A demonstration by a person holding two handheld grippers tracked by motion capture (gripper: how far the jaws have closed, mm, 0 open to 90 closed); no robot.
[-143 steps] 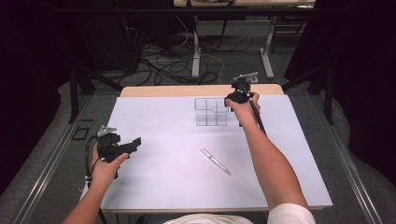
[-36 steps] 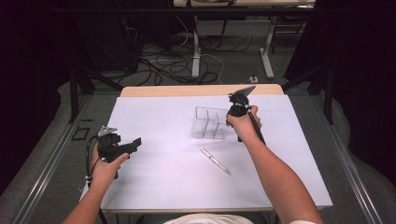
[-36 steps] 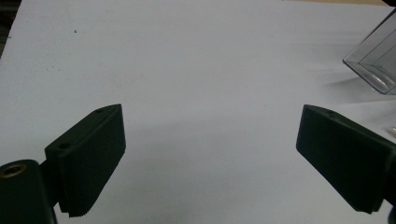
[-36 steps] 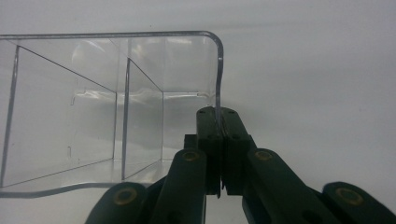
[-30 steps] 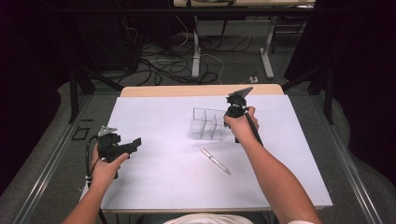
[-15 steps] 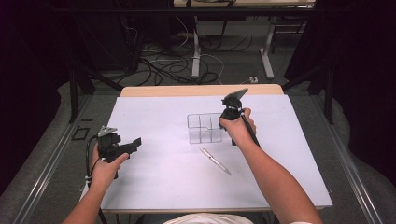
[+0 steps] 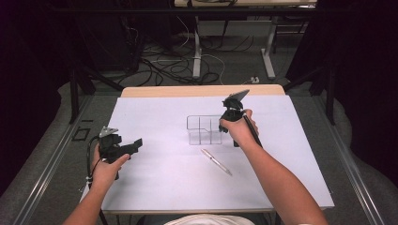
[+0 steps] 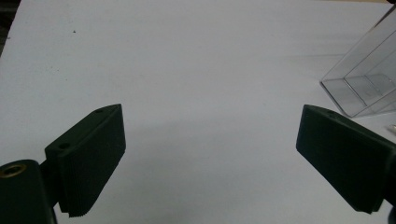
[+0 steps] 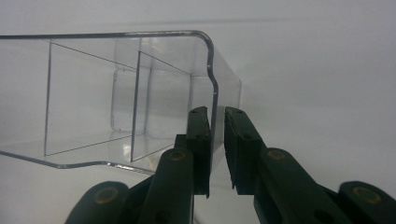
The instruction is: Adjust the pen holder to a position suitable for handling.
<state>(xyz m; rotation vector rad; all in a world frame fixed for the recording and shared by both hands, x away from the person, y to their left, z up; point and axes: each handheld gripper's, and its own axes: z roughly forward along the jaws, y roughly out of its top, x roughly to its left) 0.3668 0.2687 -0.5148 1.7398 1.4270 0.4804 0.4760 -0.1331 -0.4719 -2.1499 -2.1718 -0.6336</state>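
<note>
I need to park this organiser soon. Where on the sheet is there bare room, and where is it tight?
Bare: the wide stretch between the left gripper and the clear organiser, and the strip behind it to the table's wooden edge. Tight: just in front, where the pen lies beside the right gripper.

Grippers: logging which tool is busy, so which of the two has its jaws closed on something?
The right gripper, clamped on the clear organizer wall; the left gripper gapes empty.

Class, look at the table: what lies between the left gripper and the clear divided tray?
Nothing: in the high view, only bare white table separates the left gripper from the clear divided tray; the left gripper view agrees.
</note>
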